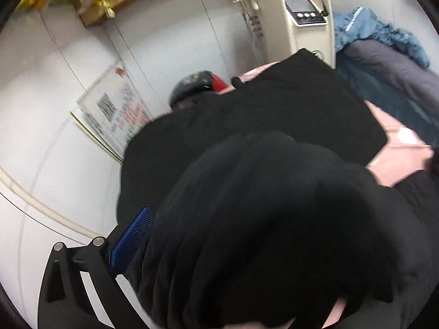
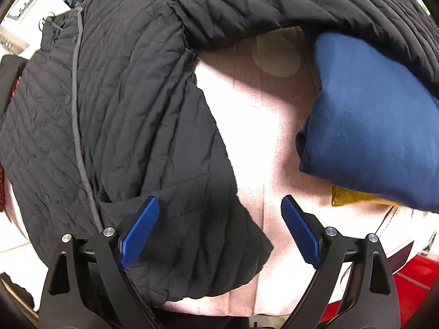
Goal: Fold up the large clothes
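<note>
A black quilted jacket (image 2: pixel 131 115) lies spread on a pink cover (image 2: pixel 255 126), with one sleeve (image 2: pixel 288 8) arching across the far side. My right gripper (image 2: pixel 219 233) hangs open straight above it; the left pad (image 2: pixel 140 233) is over the jacket's near hem and the right pad (image 2: pixel 300 230) over bare cover. In the left wrist view a thick bulge of the same black jacket (image 1: pixel 274 219) fills the space in front of my left gripper (image 1: pixel 219 235). Only its left blue pad (image 1: pixel 131 241) shows, set far out to the side with cloth against it. The other finger is hidden.
A folded dark blue garment (image 2: pixel 370 126) lies on a yellow one (image 2: pixel 348 197) at the right of the cover. Beyond the bed stand a white machine (image 1: pixel 299 27), a blue cloth heap (image 1: pixel 378 35), a grey garment (image 1: pixel 389 68), a black and red helmet (image 1: pixel 197 87) and a leaning poster (image 1: pixel 115 112).
</note>
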A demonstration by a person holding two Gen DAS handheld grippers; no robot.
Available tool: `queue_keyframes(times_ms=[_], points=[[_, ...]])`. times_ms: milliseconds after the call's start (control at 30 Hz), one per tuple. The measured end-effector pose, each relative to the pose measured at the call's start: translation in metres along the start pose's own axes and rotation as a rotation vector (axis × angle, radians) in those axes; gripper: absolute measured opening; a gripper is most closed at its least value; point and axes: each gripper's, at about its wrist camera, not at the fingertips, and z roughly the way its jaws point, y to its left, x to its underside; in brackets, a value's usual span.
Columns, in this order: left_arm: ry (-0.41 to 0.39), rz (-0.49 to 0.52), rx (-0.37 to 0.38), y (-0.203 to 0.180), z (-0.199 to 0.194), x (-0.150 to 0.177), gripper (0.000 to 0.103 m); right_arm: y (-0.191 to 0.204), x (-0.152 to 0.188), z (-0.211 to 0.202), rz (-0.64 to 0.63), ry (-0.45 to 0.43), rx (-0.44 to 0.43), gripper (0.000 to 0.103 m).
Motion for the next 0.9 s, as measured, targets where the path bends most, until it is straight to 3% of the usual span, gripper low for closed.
queue_keyframes(times_ms=[100, 200, 267, 300, 367, 400, 467, 567, 667, 733, 767, 833, 900], points=[[-0.014, -0.114, 0.160, 0.027, -0.027, 0.007, 0.097, -0.007, -0.002, -0.001, -0.014, -0.021, 0.014, 0.089], [0.017, -0.275, 0.435, 0.067, -0.049, 0.013, 0.096, -0.016, -0.007, 0.002, -0.047, -0.020, 0.012, 0.089], [0.031, -0.307, 0.470, 0.074, -0.058, 0.026, 0.096, -0.022, -0.007, 0.007, -0.088, -0.007, 0.010, 0.089], [0.027, -0.281, 0.459, 0.071, -0.063, 0.033, 0.096, -0.023, -0.007, 0.011, -0.109, 0.006, 0.009, 0.089], [0.045, -0.111, 0.448, 0.049, -0.071, 0.061, 0.097, -0.027, -0.001, 0.018, -0.151, 0.038, -0.023, 0.089], [0.082, -0.020, 0.472, 0.034, -0.072, 0.079, 0.097, -0.030, 0.003, 0.022, -0.166, 0.058, -0.045, 0.089], [0.160, 0.067, 0.545, 0.010, -0.075, 0.120, 0.097, -0.036, 0.014, 0.029, -0.179, 0.087, -0.082, 0.089], [0.360, 0.109, 0.676, -0.026, -0.058, 0.187, 0.096, -0.050, 0.028, 0.042, -0.172, 0.119, -0.123, 0.089], [0.521, 0.134, 0.644, -0.058, -0.041, 0.245, 0.096, -0.065, 0.037, 0.056, -0.116, 0.164, -0.182, 0.089], [0.599, 0.152, 0.667, -0.079, -0.035, 0.274, 0.095, -0.069, 0.040, 0.057, -0.096, 0.169, -0.205, 0.081], [0.611, 0.174, 0.662, -0.090, -0.038, 0.283, 0.093, -0.070, 0.040, 0.056, -0.105, 0.171, -0.224, 0.066], [0.560, 0.230, 0.658, -0.105, -0.051, 0.287, 0.087, -0.065, 0.041, 0.050, -0.140, 0.184, -0.262, 0.034], [0.538, 0.296, 0.650, -0.117, -0.059, 0.285, 0.060, -0.062, 0.044, 0.043, -0.164, 0.176, -0.271, 0.023]])
